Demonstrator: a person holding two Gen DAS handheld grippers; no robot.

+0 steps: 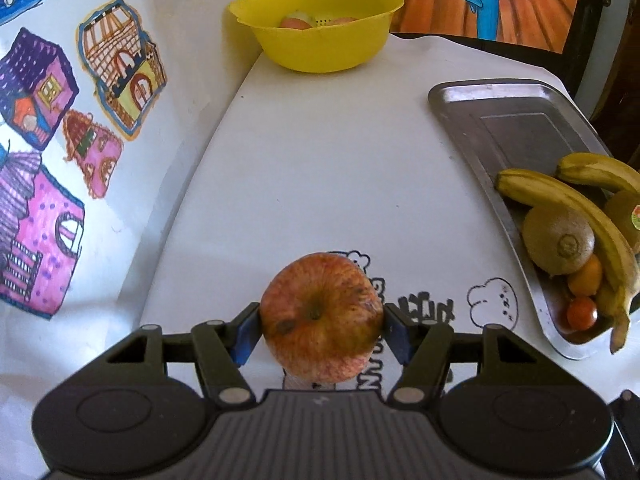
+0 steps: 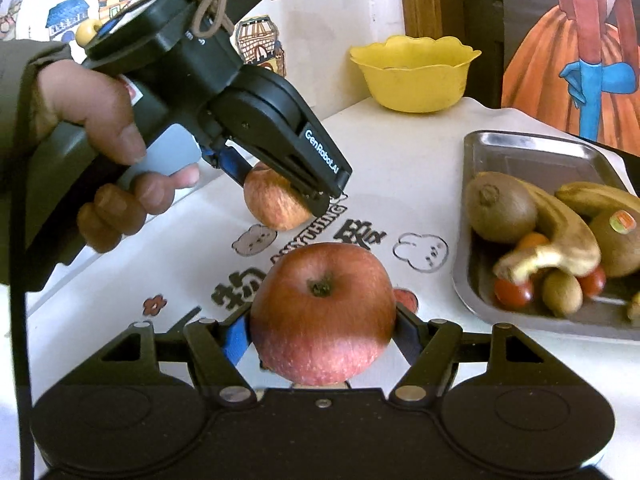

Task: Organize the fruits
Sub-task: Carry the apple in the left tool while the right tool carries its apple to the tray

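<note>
My left gripper (image 1: pixel 321 318) is shut on a mottled yellow-red apple (image 1: pixel 320 316), held just above the white table. The right wrist view shows that same left gripper (image 2: pixel 280 196) and its apple (image 2: pixel 272 204) from the side. My right gripper (image 2: pixel 323 328) is shut on a redder apple (image 2: pixel 323 312), nearer the table's front. A yellow bowl (image 1: pixel 320 44) with some fruit inside stands at the far edge; it also shows in the right wrist view (image 2: pixel 416 88). A metal tray (image 1: pixel 520 128) on the right holds bananas (image 1: pixel 568 208) and kiwis (image 1: pixel 558 244).
The tray (image 2: pixel 532 156) also holds small orange and red fruits (image 2: pixel 514 292). A wall with coloured house drawings (image 1: pixel 52 120) rises at the left. A framed painting (image 1: pixel 488 0) leans behind the table. The tablecloth (image 1: pixel 320 168) carries printed cartoons.
</note>
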